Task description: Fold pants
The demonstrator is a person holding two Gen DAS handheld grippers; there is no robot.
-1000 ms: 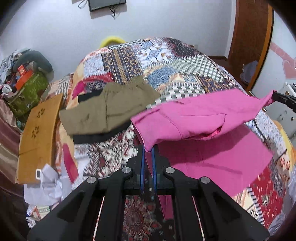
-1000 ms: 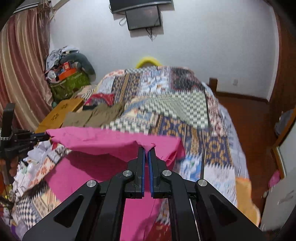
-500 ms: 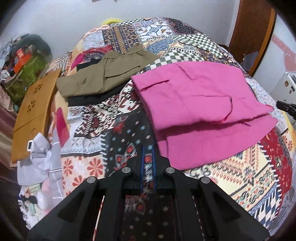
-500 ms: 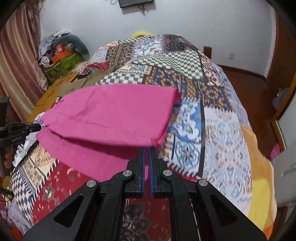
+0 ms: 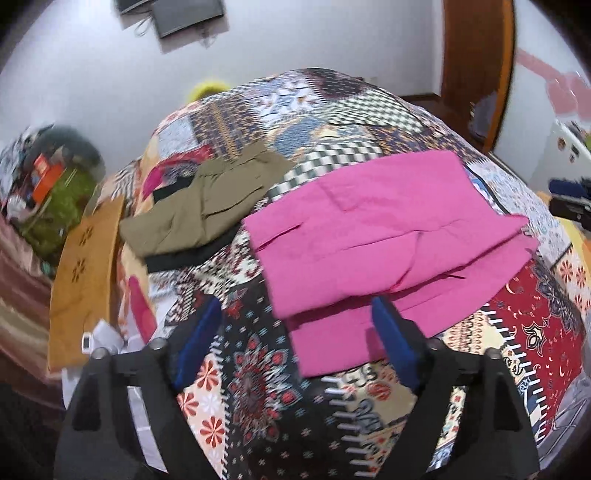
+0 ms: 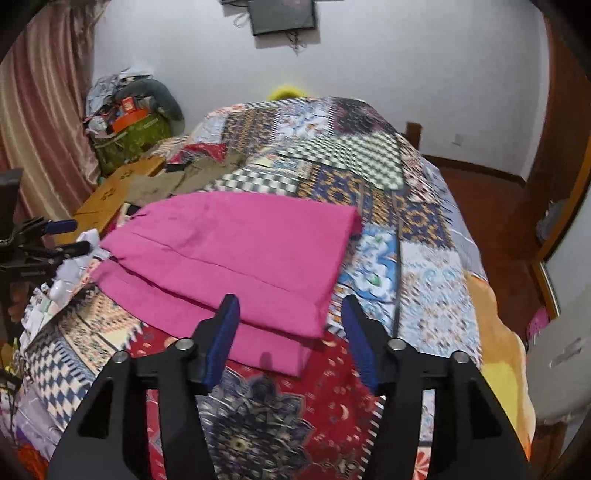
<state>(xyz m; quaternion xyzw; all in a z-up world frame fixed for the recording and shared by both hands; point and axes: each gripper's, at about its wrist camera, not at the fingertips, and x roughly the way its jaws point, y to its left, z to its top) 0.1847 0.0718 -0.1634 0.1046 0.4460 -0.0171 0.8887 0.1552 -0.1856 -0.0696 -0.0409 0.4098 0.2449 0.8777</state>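
The pink pants [image 5: 376, 229] lie folded in half on the patchwork quilt [image 5: 258, 387], upper layer set back a little from the lower one's near edge. My left gripper [image 5: 295, 306] hovers at their near left corner, its jaws opening, with nothing pinched; its right finger [image 5: 391, 336] overlaps the lower layer's edge. In the right wrist view the pink pants [image 6: 236, 251] spread to the left. My right gripper [image 6: 290, 301] hangs over their near right corner, jaws opening, cloth below them but not gripped. The left gripper [image 6: 48, 236] shows at that view's left edge.
Folded olive pants [image 5: 207, 206] rest on a black garment at the bed's far left. A wooden board [image 5: 85, 277] leans beside the bed, with white cloth and clutter [image 5: 48, 184] beyond. A wooden door [image 5: 476, 66] stands at the right, a screen [image 6: 282, 14] on the wall.
Both grippers held the pink pants up shut, laid the top half down over the bottom half, let go, drew back toward the bed's near edge, and now stand open.
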